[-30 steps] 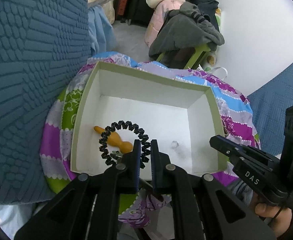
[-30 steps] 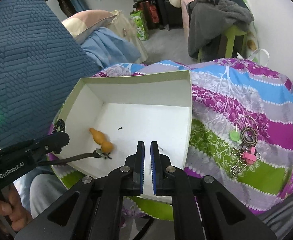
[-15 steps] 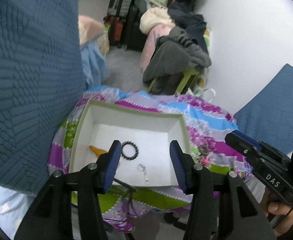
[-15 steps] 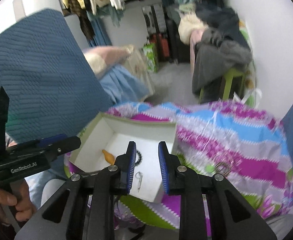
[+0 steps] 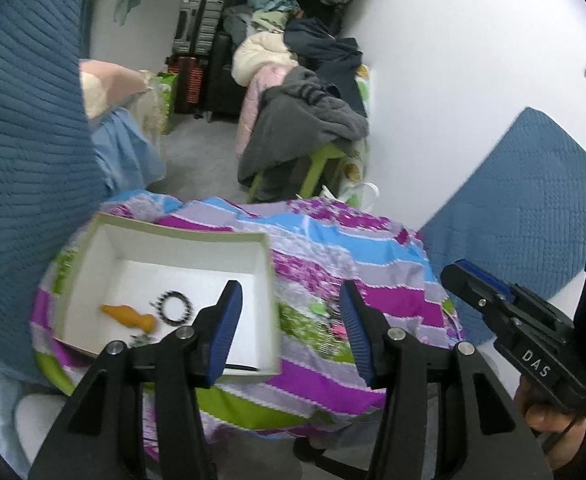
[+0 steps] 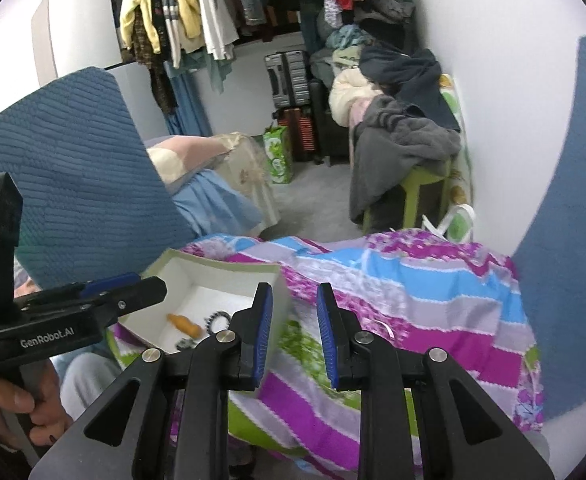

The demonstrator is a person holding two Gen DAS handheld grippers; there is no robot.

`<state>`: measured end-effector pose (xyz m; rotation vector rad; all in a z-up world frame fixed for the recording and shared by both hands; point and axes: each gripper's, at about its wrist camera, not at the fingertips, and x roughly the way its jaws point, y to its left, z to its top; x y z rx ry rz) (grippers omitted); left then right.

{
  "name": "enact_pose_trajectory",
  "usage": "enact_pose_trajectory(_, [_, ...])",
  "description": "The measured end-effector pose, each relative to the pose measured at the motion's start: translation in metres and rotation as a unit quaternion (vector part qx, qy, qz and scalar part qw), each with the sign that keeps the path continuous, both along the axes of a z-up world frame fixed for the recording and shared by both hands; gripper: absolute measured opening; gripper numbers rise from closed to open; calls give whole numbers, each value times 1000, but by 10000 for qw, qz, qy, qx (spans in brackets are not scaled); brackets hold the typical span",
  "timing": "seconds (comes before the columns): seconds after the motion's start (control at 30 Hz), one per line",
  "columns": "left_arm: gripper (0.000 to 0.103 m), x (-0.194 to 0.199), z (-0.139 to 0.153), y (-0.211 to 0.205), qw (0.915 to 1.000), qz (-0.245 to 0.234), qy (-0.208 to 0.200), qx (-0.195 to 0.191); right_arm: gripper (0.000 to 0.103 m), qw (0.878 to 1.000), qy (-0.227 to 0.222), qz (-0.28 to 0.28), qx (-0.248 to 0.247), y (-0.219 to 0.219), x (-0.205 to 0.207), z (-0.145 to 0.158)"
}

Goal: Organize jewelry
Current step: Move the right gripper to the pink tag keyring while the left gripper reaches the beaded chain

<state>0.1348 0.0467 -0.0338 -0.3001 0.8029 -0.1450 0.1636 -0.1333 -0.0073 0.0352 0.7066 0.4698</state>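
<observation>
A white open box (image 5: 181, 240) sits on a colourful striped cloth (image 5: 333, 248). In it lie a black coil bracelet (image 5: 176, 307), an orange gourd-shaped piece (image 5: 129, 315) and a small metal piece (image 5: 141, 337). Loose jewelry (image 5: 329, 316) lies on the cloth right of the box, blurred. My left gripper (image 5: 289, 328) is open and empty, raised above the box's right edge. My right gripper (image 6: 291, 330) is open and empty, well above the cloth; the box (image 6: 213, 276), the gourd piece (image 6: 185, 324) and the bracelet (image 6: 217, 318) show at its lower left.
Blue quilted cushions stand at the left (image 5: 25, 140) and right (image 5: 525, 208). A green stool piled with clothes (image 5: 305, 128) stands behind the cloth by the white wall. Suitcases (image 6: 289, 76) and hanging clothes (image 6: 197, 8) are at the back.
Both grippers opened and pulled back and up from the box. The left gripper let go of the black bracelet, which now lies in the box.
</observation>
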Motion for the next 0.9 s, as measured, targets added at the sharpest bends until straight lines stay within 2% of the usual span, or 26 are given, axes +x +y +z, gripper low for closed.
enact_pose_trajectory(0.23, [51,7,-32,-47,9995,-279,162,34,21,9995,192,-264,-38,-45,-2,-36])
enact_pose_trajectory(0.47, [51,19,-72,-81,9979,-478,426,-10,21,9966,776,-275,45,-75,13,-103])
enact_pose_trajectory(0.7, [50,29,-109,-99,9956,-639,684,-47,21,9928,1187,82,150,-73,39,-151])
enact_pose_trajectory(0.9, [43,38,-131,-101,9939,-689,859,-15,21,9875,1532,357,106,-62,65,-179])
